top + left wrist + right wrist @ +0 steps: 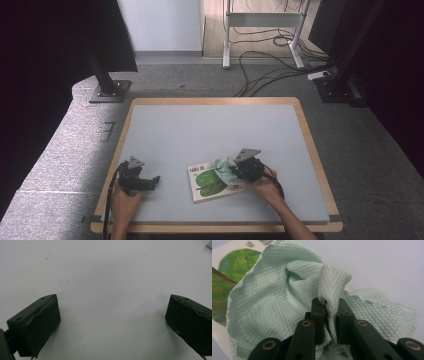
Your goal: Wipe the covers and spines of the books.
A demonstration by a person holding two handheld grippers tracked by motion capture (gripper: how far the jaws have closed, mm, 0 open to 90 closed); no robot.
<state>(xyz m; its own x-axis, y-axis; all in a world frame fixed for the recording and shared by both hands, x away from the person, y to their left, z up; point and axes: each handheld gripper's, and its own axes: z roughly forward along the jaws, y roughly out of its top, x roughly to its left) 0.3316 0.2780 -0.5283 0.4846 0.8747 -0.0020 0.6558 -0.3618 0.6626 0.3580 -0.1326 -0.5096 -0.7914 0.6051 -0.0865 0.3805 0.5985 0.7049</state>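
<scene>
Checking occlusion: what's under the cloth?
The cloth lies on a book with a green leaf cover, pinched by the right tongs. The cover beneath it is hidden.

The cloth [287, 290] was pale mint green with a fine diamond weave. Beneath it, the book [210, 182] showed a white cover bearing green leaf shapes. The table [200, 130] was plain light grey.

- The book [212, 181] has a barcode label at its top-left corner in the high view; the digits are too small to read.
- In the right gripper view, print on the book's white corner is blurred, illegible.
</scene>
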